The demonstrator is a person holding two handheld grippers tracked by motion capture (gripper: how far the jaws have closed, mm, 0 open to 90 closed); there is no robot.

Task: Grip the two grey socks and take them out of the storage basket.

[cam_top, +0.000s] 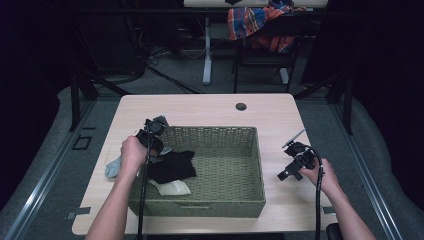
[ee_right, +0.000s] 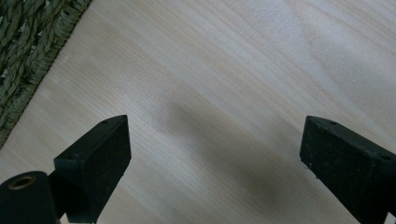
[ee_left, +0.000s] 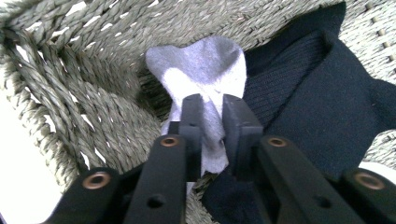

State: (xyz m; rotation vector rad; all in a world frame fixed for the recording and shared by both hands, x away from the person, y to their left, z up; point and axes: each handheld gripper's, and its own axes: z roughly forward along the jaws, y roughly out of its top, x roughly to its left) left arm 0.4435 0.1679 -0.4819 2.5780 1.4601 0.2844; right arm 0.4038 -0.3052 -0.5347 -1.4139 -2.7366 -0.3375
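left gripper [ee_left: 212,114]: pinching grey sock [ee_left: 201,74], jaws pressed onto the fabric; held over the left inner wall of the basket [cam_top: 215,134]
left gripper, high view [cam_top: 152,134]: at basket's left rim, hand wrapped around it
grey sock position: hanging from the jaws just inside the basket, touching black sock [ee_left: 322,93]
light sock outside [cam_top: 113,167]: on table [cam_top: 200,107] left of basket, partly hidden by the left hand, not yet in
black sock, high view [cam_top: 172,166]: already in basket, left part of floor
cream sock [cam_top: 172,188]: already in basket, near front-left corner, under the black sock's edge
progress: looks like sorting socks into basket; two in, one being dropped, at least one left outside — roughly past halfway, judged
next likely: release grey sock, then fetch the light sock on table
right gripper [ee_right: 215,154]: spread wide, holding nothing, over bare table right of basket
right gripper, high view [cam_top: 295,165]: well apart from basket's right wall, idle
writing/brands: none readable on socks, basket or grippers
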